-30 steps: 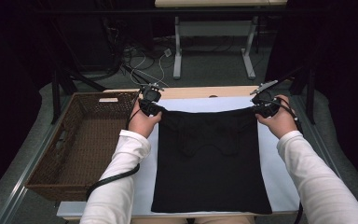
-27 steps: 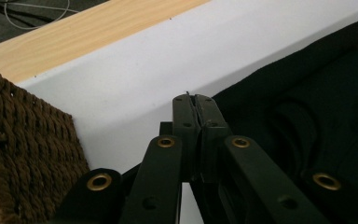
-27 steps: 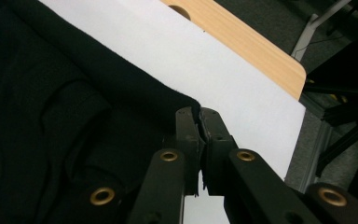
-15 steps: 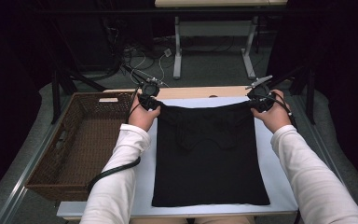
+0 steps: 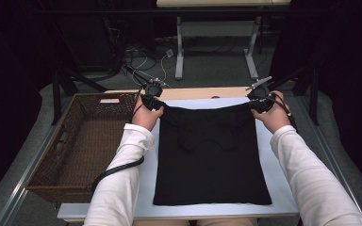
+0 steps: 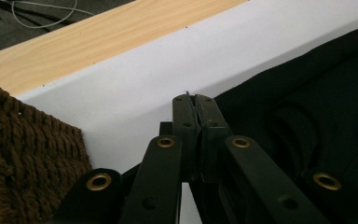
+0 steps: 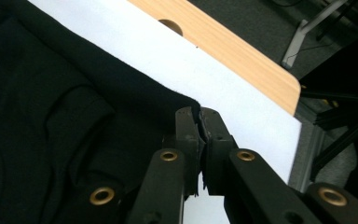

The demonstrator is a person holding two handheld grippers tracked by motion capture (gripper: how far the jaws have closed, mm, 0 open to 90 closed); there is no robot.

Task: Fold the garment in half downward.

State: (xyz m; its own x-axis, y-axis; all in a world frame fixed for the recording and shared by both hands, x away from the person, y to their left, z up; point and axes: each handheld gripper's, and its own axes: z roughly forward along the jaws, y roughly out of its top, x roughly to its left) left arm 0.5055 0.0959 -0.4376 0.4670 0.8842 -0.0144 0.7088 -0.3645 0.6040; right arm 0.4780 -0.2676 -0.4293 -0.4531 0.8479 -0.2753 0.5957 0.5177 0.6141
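A black cloth garment (image 5: pixel 212 155) lies spread flat on the white table top (image 5: pixel 278 188), its far edge stretched between my two grippers. My left gripper (image 5: pixel 152 101) pinches the far left corner of the black garment (image 6: pixel 307 112); its jaws are pressed together on the fabric (image 6: pixel 195 100). At the far right corner my right gripper (image 5: pixel 259 104) is shut on the black garment (image 7: pixel 51 116), with cloth caught between the closed jaws (image 7: pixel 199 114). Both hands hold the corners near the table's far edge.
A brown wicker basket (image 5: pixel 75 146) stands to the left of the table, its woven wall (image 6: pixel 23 158) close beside my left gripper. A wooden strip (image 5: pixel 202 92) runs along the table's far edge, with a round hole (image 7: pixel 170 24) in it. Table legs and cables lie on the floor beyond.
Both grippers carried the garment's top corners farther away across the table, drawing the cloth up and flatter. The jaws stayed shut throughout.
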